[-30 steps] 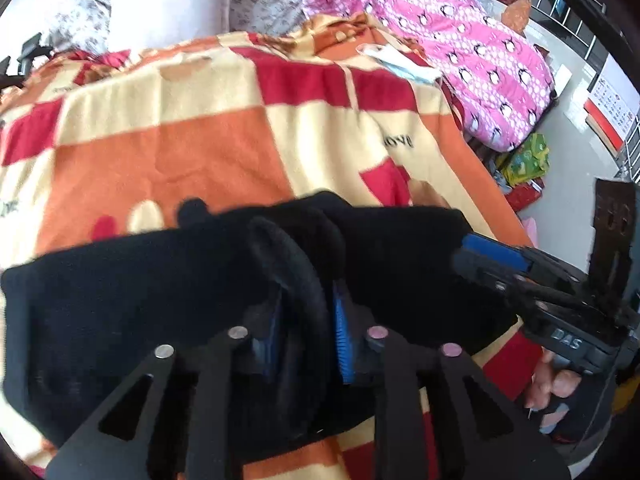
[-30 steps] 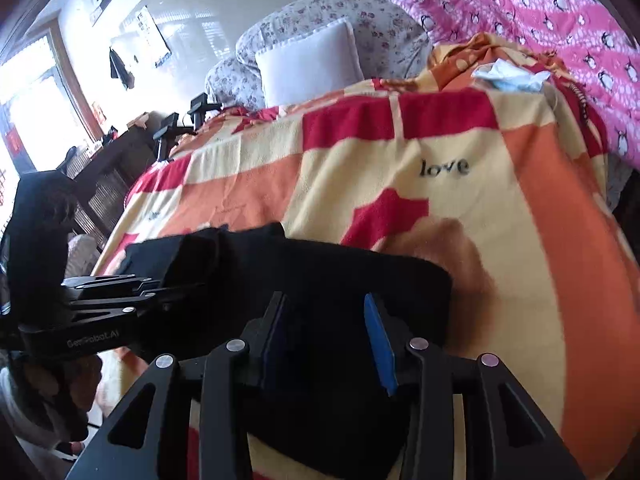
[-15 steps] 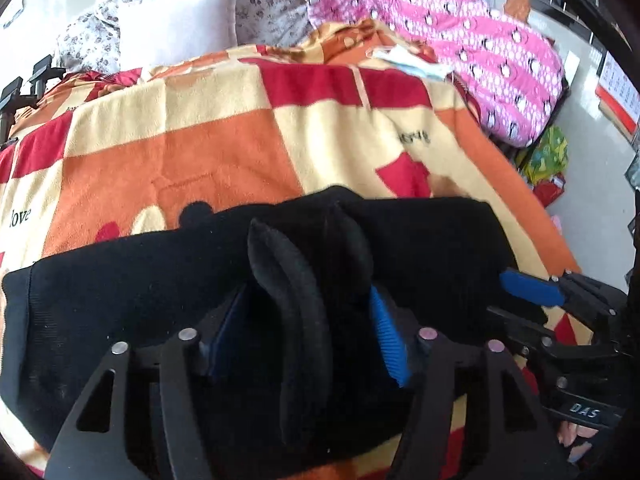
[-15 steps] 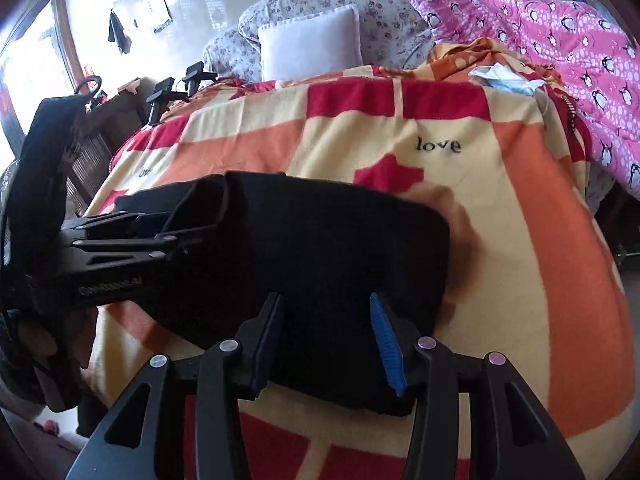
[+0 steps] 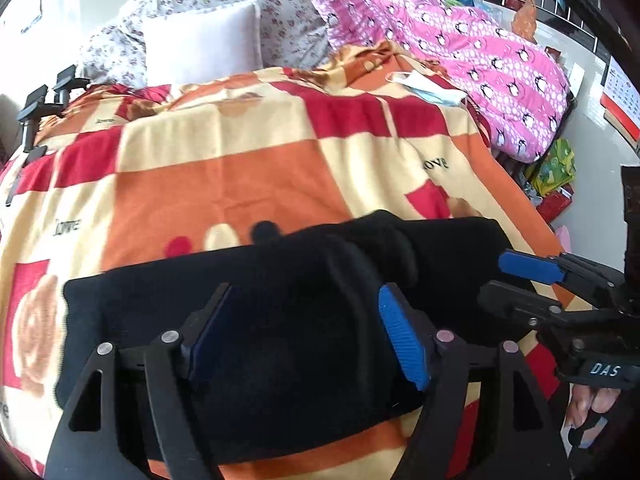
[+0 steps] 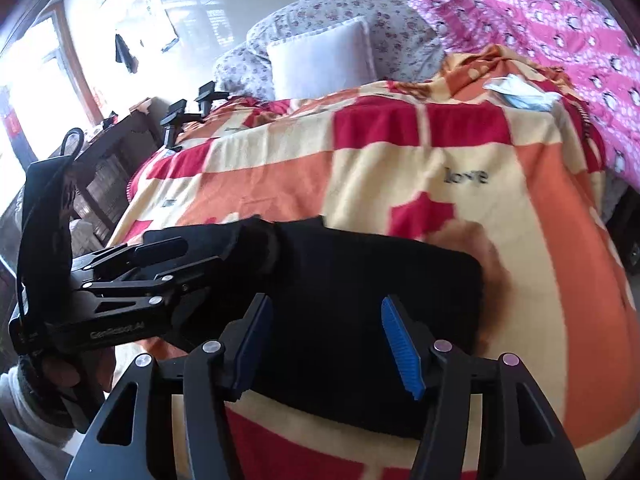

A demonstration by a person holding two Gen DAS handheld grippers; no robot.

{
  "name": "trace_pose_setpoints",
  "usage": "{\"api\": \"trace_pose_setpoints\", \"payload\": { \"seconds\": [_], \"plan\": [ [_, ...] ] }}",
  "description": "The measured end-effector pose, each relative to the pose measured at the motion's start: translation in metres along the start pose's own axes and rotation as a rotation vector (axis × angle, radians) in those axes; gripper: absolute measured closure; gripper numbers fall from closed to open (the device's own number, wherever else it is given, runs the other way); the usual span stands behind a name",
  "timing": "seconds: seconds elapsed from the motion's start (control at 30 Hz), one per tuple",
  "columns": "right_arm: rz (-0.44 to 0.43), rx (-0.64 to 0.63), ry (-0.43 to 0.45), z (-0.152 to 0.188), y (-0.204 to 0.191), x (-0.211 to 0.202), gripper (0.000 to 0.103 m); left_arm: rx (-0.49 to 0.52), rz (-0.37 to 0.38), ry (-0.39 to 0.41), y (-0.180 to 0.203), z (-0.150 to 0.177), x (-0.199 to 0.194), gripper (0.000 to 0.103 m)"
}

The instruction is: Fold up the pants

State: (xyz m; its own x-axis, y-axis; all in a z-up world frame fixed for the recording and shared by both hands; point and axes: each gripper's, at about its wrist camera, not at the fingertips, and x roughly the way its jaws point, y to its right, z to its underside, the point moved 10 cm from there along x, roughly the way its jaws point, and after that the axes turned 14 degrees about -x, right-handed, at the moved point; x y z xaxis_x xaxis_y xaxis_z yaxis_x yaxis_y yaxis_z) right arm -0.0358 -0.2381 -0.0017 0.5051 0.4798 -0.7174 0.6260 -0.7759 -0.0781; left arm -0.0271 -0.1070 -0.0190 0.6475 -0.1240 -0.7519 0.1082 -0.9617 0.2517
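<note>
Item: black pants [image 5: 280,320], lying on the bed as a compact, thick oblong with its long side running nine to three o'clock across the near end of the checked blanket [image 5: 224,184]. A raised loop of cloth stood proud near the middle of the top layer, toward one o'clock from the left claw; the near edge looked a little uneven.

Left claw [image 5: 308,340]: wide, jaws having just been opening, poised over the bundle with cloth showing between the pads but neither pad pressing on it. Right claw [image 6: 328,344]: likewise wide and just opened, over the three-o'clock end of the bundle, gripping nothing.

Progress, as a judgement: the folding proper appeared done or nearly so, the garment being reduced to one stacked packet and both claws let go. Remaining, at most: flattening the raised loop and squaring the edges.

Surroundings: white pillow [image 5: 204,44] at twelve o'clock against a floral cushion [image 5: 288,12]; pink penguin-print quilt [image 5: 472,64] at two o'clock; face mask [image 5: 428,88] on the blanket at one o'clock.
</note>
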Motion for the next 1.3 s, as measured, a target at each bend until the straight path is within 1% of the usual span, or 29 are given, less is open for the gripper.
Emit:
{"api": "trace_pose_setpoints", "payload": {
  "seconds": [0.1,0.17,0.37,0.4,0.5,0.67,0.77,0.87,0.93,1.1,1.23,1.3],
  "plan": [
    [-0.007,-0.025,-0.015,-0.008,-0.014,0.013,0.042,0.003,-0.030,0.021,-0.015,-0.003,-0.006,0.030],
    [-0.004,-0.047,-0.024,-0.011,-0.021,0.022,0.042,-0.009,-0.037,0.021,-0.025,-0.003,-0.008,0.030],
    [0.081,-0.097,-0.107,0.001,-0.025,0.051,0.041,-0.021,-0.057,0.023,-0.043,-0.001,-0.011,0.030],
    [0.087,-0.101,-0.105,0.000,-0.027,0.050,0.041,-0.021,-0.060,0.022,-0.047,-0.001,-0.012,0.030],
    [0.051,-0.086,-0.085,-0.007,-0.032,0.043,0.041,-0.022,-0.073,0.025,-0.054,0.000,-0.015,0.030],
    [0.065,-0.084,-0.073,-0.012,-0.032,0.039,0.039,-0.029,-0.084,0.024,-0.064,0.000,-0.017,0.029],
    [0.070,-0.077,-0.090,-0.009,-0.030,0.046,0.039,-0.029,-0.086,0.020,-0.067,0.002,-0.017,0.029],
    [0.069,-0.088,-0.125,-0.004,-0.030,0.060,0.035,-0.030,-0.088,0.021,-0.070,0.002,-0.019,0.029],
    [0.082,-0.096,-0.124,-0.007,-0.032,0.058,0.034,-0.036,-0.094,0.024,-0.075,0.001,-0.021,0.029],
    [0.071,-0.102,-0.083,-0.021,-0.041,0.045,0.035,-0.051,-0.110,0.029,-0.088,-0.002,-0.025,0.029],
    [0.023,-0.101,-0.049,-0.037,-0.055,0.044,0.033,-0.064,-0.121,0.036,-0.098,-0.003,-0.030,0.029],
    [0.008,-0.120,-0.048,-0.044,-0.066,0.050,0.032,-0.069,-0.131,0.043,-0.105,-0.003,-0.034,0.029]
  ]
}}
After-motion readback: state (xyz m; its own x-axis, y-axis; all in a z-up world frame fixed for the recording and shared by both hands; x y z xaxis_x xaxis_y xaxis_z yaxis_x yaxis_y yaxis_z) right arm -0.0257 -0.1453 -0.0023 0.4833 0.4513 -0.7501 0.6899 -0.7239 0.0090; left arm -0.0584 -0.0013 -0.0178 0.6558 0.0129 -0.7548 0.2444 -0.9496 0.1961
